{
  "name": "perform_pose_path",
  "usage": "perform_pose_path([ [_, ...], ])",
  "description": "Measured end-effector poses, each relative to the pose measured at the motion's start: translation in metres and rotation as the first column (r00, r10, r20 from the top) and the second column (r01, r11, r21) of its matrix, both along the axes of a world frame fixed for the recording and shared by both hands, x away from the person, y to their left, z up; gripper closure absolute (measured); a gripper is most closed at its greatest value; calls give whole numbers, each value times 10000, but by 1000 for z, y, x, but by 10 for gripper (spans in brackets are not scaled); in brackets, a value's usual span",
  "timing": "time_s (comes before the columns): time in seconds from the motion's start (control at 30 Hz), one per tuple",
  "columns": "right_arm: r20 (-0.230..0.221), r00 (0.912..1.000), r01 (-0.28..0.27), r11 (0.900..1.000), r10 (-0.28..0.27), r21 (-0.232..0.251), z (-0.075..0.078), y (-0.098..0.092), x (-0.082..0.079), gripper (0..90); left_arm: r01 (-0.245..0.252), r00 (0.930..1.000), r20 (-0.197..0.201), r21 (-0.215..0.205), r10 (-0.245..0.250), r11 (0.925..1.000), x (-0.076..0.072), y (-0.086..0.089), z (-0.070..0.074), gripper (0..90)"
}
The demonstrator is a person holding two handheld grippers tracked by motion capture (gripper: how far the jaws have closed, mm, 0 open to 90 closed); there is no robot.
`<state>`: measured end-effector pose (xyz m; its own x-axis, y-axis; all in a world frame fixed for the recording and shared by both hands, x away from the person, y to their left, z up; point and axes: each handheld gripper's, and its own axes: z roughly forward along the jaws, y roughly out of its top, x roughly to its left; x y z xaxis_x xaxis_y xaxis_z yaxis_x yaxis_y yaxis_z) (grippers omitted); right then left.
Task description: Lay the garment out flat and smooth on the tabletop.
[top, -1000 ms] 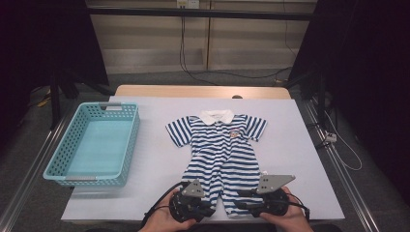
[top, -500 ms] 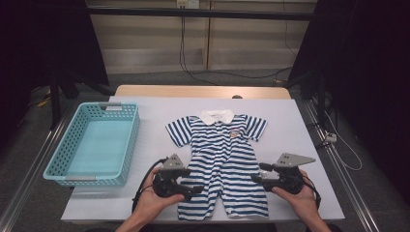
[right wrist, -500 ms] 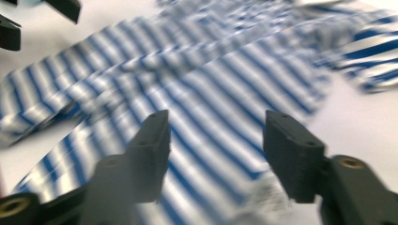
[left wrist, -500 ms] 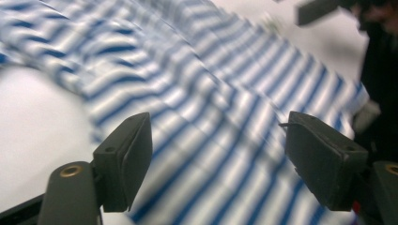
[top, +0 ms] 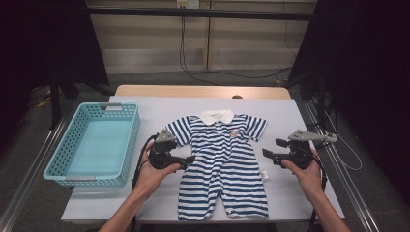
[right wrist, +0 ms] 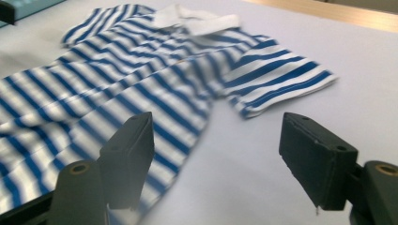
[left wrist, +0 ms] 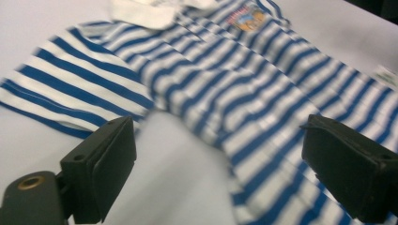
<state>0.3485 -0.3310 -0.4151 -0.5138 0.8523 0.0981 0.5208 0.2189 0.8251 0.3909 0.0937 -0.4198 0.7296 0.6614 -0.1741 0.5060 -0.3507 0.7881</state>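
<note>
I have the striped baby romper (top: 224, 162) spread flat, front side up, on the white tabletop (top: 285, 113), its white collar (top: 216, 116) towards the far edge and its two legs reaching almost to the near edge. It lies a little right of the middle, which leaves the left part of the tabletop for the turquoise basket (top: 94, 143), standing empty near the left edge, well apart from the cloth. I judge the romper is laid out like this so it can be folded and then dropped in there.

My left gripper (top: 186, 161) hovers at the romper's left side, just below the left sleeve (top: 178, 133), and its jaws have just been opening; in the left gripper view they stand wide apart with nothing pinched, the striped side seam and bare tabletop showing between them. My right gripper (top: 271, 148) sits off the right side, over bare tabletop near the right sleeve (top: 255, 127), and its jaws have also just been opening; in the right gripper view they stand spread and empty, with the edge of the cloth under the left jaw. A small white tag (top: 265, 175) pokes out at the romper's right hem.

I hold both grippers level with the waist and facing inward, one on each flank, which I judge sets them up to take the sides symmetrically and fold the garment without skewing it.
</note>
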Motion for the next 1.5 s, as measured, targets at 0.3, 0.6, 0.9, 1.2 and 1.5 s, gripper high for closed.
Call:
perform_pose_path([
  [0.3, -371, 9972, 647, 9976, -655, -227, -4, -10, 49, 383, -852, 9963, -121, 173, 854, 9962, 46, 14, -3, 172],
  [0.6, -654, 9907, 1145, 9907, -1193, -733, -16, -14, 100, 449, -1913, 9813, -92, 638, 1923, 9795, 85, 1, -20, 304],
  [0.9, -1171, 9809, 1413, 9830, -1551, -1176, -35, -12, 127, 503, -2365, 9703, -287, 989, 2403, 9666, 116, 22, -25, 402],
  [1.2, -1323, 9767, 1551, 9820, -1688, -1075, -46, -16, 133, 570, -2323, 9698, -422, 1400, 2402, 9625, 118, 30, -38, 503],
  [1.5, -1276, 9800, 1392, 9842, -1528, -1093, -45, -7, 133, 874, -1698, 9831, -418, 1569, 1783, 9729, 114, 14, -36, 820],
])
